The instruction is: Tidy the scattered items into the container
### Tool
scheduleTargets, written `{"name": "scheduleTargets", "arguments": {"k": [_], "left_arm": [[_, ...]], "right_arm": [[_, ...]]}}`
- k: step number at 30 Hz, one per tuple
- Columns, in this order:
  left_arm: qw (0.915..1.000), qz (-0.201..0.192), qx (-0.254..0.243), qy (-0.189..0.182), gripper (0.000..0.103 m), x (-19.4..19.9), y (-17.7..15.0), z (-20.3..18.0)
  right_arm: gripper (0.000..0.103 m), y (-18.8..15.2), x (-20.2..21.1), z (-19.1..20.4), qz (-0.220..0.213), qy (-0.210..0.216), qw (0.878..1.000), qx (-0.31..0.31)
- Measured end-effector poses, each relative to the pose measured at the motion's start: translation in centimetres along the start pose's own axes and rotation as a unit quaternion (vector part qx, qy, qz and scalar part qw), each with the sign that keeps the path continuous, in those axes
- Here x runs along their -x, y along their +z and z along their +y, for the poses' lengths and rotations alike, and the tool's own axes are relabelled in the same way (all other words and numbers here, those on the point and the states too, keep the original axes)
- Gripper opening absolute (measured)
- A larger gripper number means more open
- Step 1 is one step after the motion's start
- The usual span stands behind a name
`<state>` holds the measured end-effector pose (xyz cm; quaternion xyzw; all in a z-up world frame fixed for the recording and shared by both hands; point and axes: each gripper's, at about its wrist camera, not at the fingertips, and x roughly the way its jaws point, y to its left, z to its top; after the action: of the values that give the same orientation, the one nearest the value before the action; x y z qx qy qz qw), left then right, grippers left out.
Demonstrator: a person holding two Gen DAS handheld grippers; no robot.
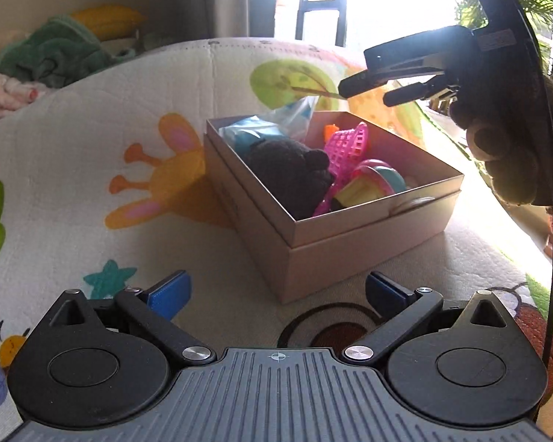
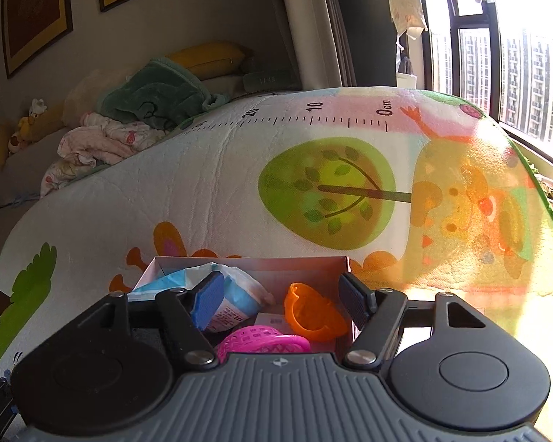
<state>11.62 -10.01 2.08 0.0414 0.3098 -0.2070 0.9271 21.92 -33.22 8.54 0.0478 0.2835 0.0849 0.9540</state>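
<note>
left wrist view: cardboard box (image 1: 350,243) sits on the cartoon play mat (image 1: 92,191), ahead of the left gripper (image 1: 278,291), whose blue-padded jaws stand wide apart with nothing between them. inside the box lie a dark plush toy (image 1: 287,169), a pink plastic basket (image 1: 344,145), a pastel toy (image 1: 372,182) and a clear bag (image 1: 276,121). the right gripper (image 1: 365,92) hangs above the box's far corner, seen side on.

right wrist view: right gripper (image 2: 282,293) looks down into the same box (image 2: 247,261), jaws wide open and empty, over an orange plastic cup (image 2: 309,313), the pink basket (image 2: 263,342) and a blue-and-white packet (image 2: 225,298). no loose item shows on the mat here, so the tidying looks nearly or fully done.

the contents seem light: the plush soft and forgiving, best pinched across its body; the basket and cup stiff, thin and a bit slippery, best taken by a rim; the bag crinkly and apt to slide. the box itself would likely flex at its walls, so hold it low at a corner.
</note>
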Motion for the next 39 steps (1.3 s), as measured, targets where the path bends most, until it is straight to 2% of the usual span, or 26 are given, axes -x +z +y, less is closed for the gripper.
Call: {"name": "scheduleTargets", "arguments": {"k": [5, 7, 8, 12, 14, 18, 21, 24, 26, 30, 32, 35, 39], "left_arm": [[0.9998, 0.007, 0.017, 0.007, 0.103, 0.1, -0.2, 0.2], [0.9997, 0.009, 0.021, 0.012, 0.103, 0.2, -0.3, 0.2], [0.9995, 0.007, 0.023, 0.019, 0.103, 0.2, -0.4, 0.1], [0.9978, -0.022, 0.027, 0.057, 0.103, 0.4, -1.2, -0.8], [0.9976, -0.03, 0.022, 0.059, 0.103, 0.4, -1.5, -1.4], [0.997, -0.028, 0.007, 0.072, 0.103, 0.3, -1.6, -2.7], [0.9953, -0.016, 0.008, 0.095, 0.103, -0.2, -1.5, -2.7], [0.9924, 0.026, 0.028, 0.117, 0.103, -1.4, -1.4, -2.0], [0.9924, 0.028, 0.039, 0.113, 0.103, -1.5, -1.5, -1.5], [0.9924, 0.028, 0.04, 0.113, 0.103, -1.5, -1.6, -1.5], [0.9924, 0.028, 0.04, 0.113, 0.103, -1.4, -1.6, -1.5], [0.9924, 0.028, 0.04, 0.113, 0.103, -1.4, -1.6, -1.5], [0.9924, 0.028, 0.04, 0.113, 0.103, -1.4, -1.6, -1.6]], "right_arm": [[0.091, -2.8, 4.1, 0.0, -0.017, -0.011, 1.0, 0.001], [0.102, -4.2, 5.6, 0.1, -0.023, -0.016, 1.0, -0.003], [0.103, -5.1, 6.3, 0.3, -0.026, -0.02, 0.999, -0.004], [0.103, -8.6, 8.2, 1.3, -0.024, -0.029, 0.999, -0.001], [0.103, -10.3, 8.5, 1.7, -0.015, -0.029, 0.999, -0.006], [0.103, -13.0, 7.1, 2.0, 0.03, -0.045, 0.998, -0.012], [0.103, -13.9, 5.8, 2.5, 0.06, -0.036, 0.998, -0.004], [0.103, -13.9, 4.7, 3.3, 0.085, -0.04, 0.995, 0.014], [0.103, -13.6, 4.1, 3.5, 0.093, -0.037, 0.995, 0.022], [0.103, -12.9, 2.5, 3.8, 0.097, -0.058, 0.993, 0.045], [0.103, -12.8, 2.1, 3.6, 0.092, -0.055, 0.993, 0.049], [0.103, -13.5, 2.5, 2.9, 0.06, -0.043, 0.996, 0.053], [0.103, -13.6, 2.6, 2.8, 0.057, -0.043, 0.996, 0.05]]}}
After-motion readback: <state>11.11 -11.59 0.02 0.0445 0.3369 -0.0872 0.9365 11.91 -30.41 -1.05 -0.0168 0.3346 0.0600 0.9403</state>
